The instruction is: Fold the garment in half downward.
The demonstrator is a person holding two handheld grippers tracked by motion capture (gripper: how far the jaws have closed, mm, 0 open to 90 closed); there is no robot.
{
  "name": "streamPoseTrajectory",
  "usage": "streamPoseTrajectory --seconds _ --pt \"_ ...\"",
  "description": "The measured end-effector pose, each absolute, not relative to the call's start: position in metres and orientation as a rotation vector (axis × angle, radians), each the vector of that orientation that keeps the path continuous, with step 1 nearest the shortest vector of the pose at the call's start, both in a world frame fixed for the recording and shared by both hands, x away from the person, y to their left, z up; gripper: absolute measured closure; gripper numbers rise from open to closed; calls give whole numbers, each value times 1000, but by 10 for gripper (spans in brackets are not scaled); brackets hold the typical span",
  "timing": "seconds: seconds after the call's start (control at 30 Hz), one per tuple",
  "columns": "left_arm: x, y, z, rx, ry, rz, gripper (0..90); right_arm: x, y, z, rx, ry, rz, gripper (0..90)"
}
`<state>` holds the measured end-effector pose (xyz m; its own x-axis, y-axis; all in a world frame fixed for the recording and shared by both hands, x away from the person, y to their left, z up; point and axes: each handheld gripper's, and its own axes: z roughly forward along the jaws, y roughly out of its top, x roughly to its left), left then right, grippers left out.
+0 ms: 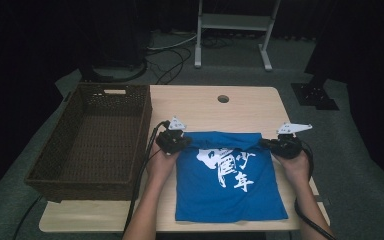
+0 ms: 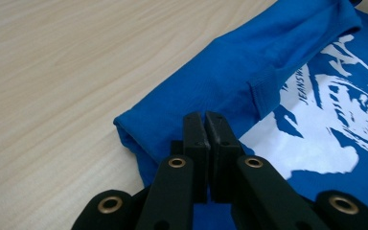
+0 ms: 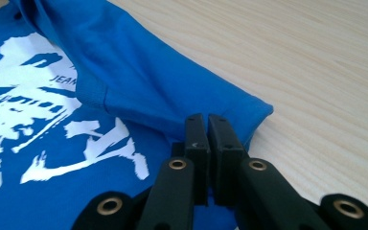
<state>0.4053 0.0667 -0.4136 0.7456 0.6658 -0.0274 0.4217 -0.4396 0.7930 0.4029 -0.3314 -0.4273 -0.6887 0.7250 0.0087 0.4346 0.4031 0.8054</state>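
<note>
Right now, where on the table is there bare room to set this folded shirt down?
Bare wood lies beyond the blue shirt, around the table's round hole. The wicker basket is empty. The near half is crowded.

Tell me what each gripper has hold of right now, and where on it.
Both hold the blue T-shirt at its folded far edge: the left gripper pinches the left corner, the right gripper the right corner.

The T-shirt [image 1: 230,190] is spread on the table [image 1: 205,102]; the wicker basket [image 1: 55,150] is set at its left.
</note>
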Motion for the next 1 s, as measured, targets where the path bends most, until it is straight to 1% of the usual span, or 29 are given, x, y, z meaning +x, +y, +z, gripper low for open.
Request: streamPoseTrajectory --seconds 0.4,1.0 --pt "376 71 -414 2084 782 367 879 375 -333 -417 960 2325 1178 875" --pt "342 72 -413 2090 743 355 879 339 -334 -416 917 2361 1163 874"
